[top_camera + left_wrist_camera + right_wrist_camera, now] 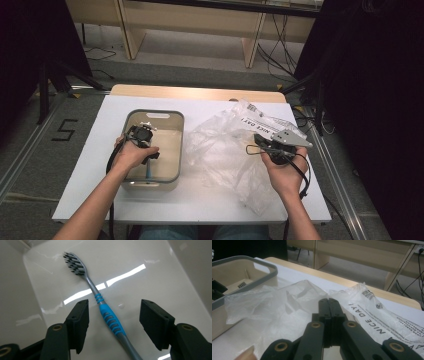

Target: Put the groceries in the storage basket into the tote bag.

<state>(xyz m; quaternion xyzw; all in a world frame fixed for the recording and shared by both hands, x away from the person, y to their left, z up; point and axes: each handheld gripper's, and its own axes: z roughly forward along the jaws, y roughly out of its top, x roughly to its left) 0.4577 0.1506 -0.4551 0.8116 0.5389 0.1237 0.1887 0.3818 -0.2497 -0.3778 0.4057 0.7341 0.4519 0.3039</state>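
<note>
The toothbrush (100, 302), light, stiff and slippery, lies flat on the bin (131, 122) floor between the spread left tongs (113, 326) and is best gripped at its ribbed blue handle; the right tongs (329, 315) are pressed together over the bag (220, 150).

One toothbrush (110, 320), one bin (176, 120), one plastic bag (220, 145).

A white table (200, 197) with a bare wooden strip along its far edge carries two things. A beige bin (172, 182) with a grey rim sits on its left part. Just to the right of the bin lies a crumpled clear plastic bag (220, 150) with black print.
</note>
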